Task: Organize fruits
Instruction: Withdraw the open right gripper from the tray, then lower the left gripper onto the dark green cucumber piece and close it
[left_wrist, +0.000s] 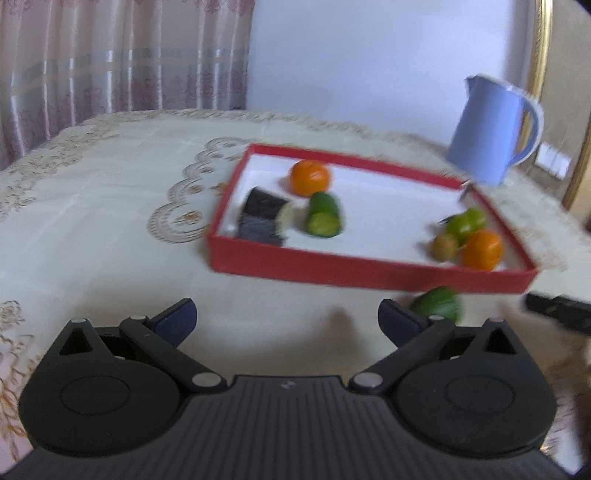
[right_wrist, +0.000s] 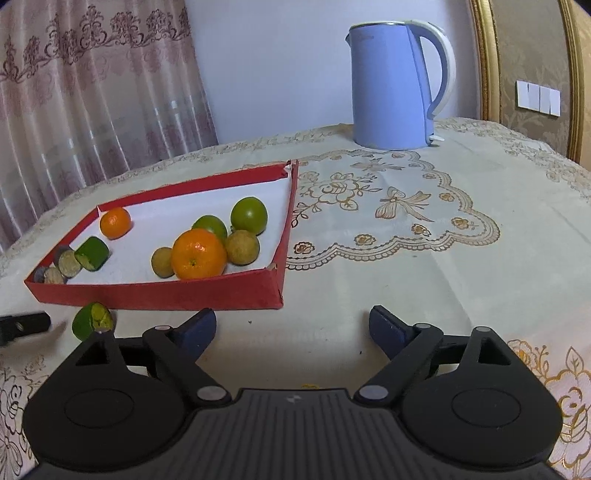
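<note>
A red tray (right_wrist: 166, 295) with a white lining holds a large orange (right_wrist: 198, 254), a small orange (right_wrist: 115, 222), two green fruits (right_wrist: 249, 215), two brownish fruits (right_wrist: 242, 246), a green cucumber piece (right_wrist: 92, 254) and dark cut pieces (right_wrist: 61, 264). The tray (left_wrist: 369, 273) also shows in the left wrist view, blurred. A green cut piece (right_wrist: 91, 320) lies on the tablecloth outside the tray's near wall; it also shows in the left wrist view (left_wrist: 437, 304). My left gripper (left_wrist: 286, 321) is open and empty. My right gripper (right_wrist: 291, 326) is open and empty before the tray's near right corner.
A blue electric kettle (right_wrist: 391, 85) stands at the back of the table; it also shows in the left wrist view (left_wrist: 487, 129). An embroidered cream tablecloth (right_wrist: 406, 221) covers the table. A black object (right_wrist: 22, 326) lies left of the loose green piece. Curtains hang behind.
</note>
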